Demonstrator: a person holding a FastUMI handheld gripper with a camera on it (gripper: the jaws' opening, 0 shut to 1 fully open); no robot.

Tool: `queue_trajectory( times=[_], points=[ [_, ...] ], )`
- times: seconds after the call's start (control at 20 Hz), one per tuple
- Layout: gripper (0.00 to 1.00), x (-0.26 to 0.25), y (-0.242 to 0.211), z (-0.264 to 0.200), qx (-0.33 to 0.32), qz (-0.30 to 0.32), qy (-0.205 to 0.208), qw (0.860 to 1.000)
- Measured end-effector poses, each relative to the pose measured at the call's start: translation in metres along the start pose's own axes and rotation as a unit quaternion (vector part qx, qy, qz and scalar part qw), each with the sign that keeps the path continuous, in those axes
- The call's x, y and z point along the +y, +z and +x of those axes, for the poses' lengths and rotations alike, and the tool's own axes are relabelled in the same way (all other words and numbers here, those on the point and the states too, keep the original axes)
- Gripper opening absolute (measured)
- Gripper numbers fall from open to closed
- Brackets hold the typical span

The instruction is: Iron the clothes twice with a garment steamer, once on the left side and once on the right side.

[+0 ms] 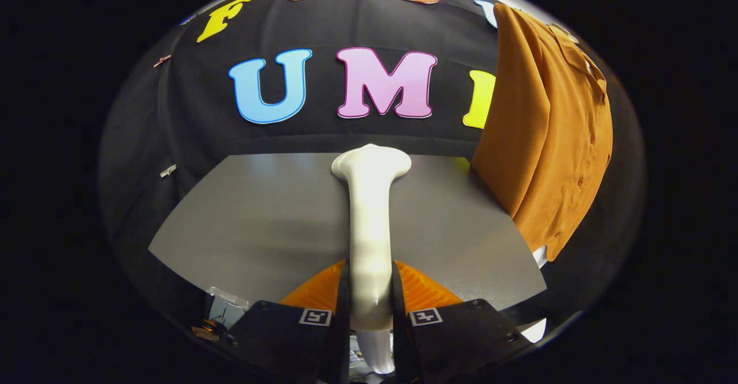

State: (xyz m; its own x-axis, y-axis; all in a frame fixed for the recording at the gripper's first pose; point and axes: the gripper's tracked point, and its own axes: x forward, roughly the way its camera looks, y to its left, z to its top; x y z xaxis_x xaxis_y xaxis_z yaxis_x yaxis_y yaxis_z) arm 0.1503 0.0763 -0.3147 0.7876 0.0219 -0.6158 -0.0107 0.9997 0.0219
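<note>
A white garment steamer stands out straight ahead from between my fingers, its long handle clamped by both of them and its wider head at the far end, above the grey table. My gripper is shut on the steamer's handle. An orange-brown button shirt hangs to the right of the steamer's head, beyond the table's right edge, its front with buttons turned to the right. The steamer's head is apart from the shirt, left of its nearest fold.
The grey table lies below the steamer, backed by the black cloth wall. Small clips stick to the wall at the left. Some clutter shows below the table's near edge by the left finger.
</note>
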Motion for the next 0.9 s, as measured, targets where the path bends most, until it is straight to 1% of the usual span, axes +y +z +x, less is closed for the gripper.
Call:
queue_trajectory(
  times=[0.05,0.3,0.45,0.65,0.9],
  points=[
    [0.29,0.000,0.000,-0.002,-0.002,0.000,0.002,1.000],
    [0.29,-0.006,0.012,-0.038,-0.047,0.009,0.020,0.999],
    [0.29,-0.017,0.035,-0.072,-0.102,0.009,0.029,0.994],
    [0.29,-0.040,0.072,-0.126,-0.183,0.017,0.039,0.982],
    [0.29,-0.075,0.109,-0.185,-0.264,0.005,0.041,0.964]
  ],
)
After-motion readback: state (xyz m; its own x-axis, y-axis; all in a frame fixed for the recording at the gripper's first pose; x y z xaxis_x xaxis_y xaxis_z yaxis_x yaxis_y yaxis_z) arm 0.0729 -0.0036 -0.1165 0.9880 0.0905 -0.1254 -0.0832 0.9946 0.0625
